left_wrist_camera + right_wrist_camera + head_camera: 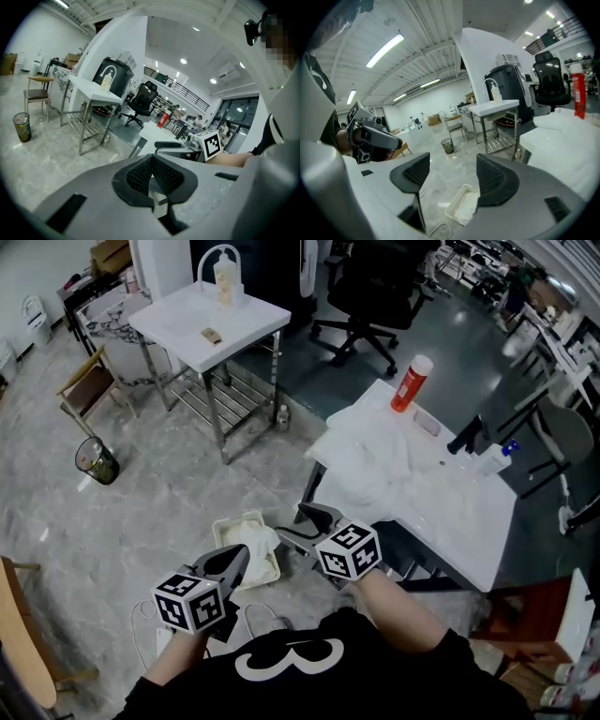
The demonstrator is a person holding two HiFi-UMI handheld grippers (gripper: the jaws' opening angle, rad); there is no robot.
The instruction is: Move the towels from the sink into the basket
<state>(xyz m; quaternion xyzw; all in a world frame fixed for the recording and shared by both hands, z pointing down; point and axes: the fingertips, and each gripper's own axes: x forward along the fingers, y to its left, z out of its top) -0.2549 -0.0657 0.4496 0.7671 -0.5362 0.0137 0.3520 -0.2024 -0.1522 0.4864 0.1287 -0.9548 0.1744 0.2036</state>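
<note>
Towels of crumpled white cloth (375, 460) heap on the white sink counter (469, 521) at centre right, and neither tong holds one: the left gripper (151, 176) is pressed together on nothing, the right gripper (454, 176) spread and empty. A hasty grab could drag 2 at once or tip the red white-capped bottle (411, 382). The right gripper view frames the white rectangular plastic basket (453, 200), with 1 towel inside, between its jaws; the left gripper view shows no basket.
</note>
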